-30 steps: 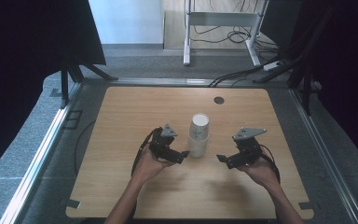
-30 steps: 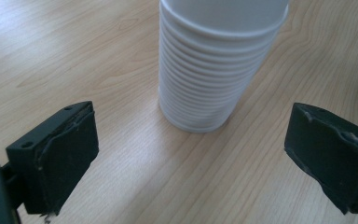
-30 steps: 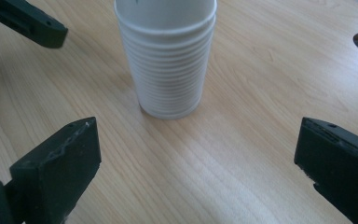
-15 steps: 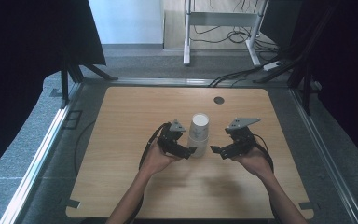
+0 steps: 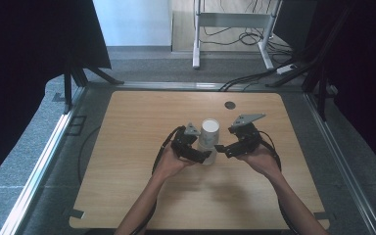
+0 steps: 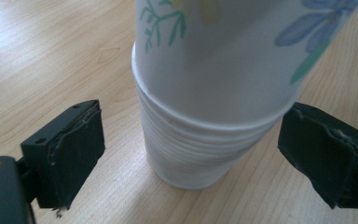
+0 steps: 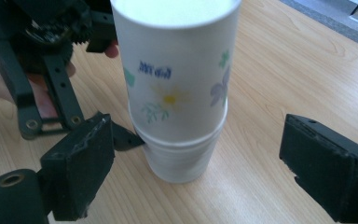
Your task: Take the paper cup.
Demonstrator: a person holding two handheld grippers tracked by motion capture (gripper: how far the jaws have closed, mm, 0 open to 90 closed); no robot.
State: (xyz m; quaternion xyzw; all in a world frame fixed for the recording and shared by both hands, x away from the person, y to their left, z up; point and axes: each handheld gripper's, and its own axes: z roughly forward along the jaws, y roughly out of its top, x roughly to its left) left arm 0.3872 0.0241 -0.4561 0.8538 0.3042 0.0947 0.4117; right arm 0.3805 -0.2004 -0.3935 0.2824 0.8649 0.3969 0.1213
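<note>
The stack of cups (image 5: 208, 142) stands upside down in the middle of the tabletop (image 5: 127, 191), with the left tongs (image 5: 204, 156) and right tongs (image 5: 221, 148) close on both sides. All around is bare wood (just a small dark disc (image 5: 230, 105) far back).

The high view looks down from above; both gripper views face the cup stack (image 6: 205, 126) closely from opposite sides.

A stack of white paper cups (image 5: 208, 142) stands bottom-up near the middle of the table (image 5: 127, 147). The top cup (image 7: 177, 70), printed with flowers and blue lettering, sits loosely over the ribbed rims below.
</note>
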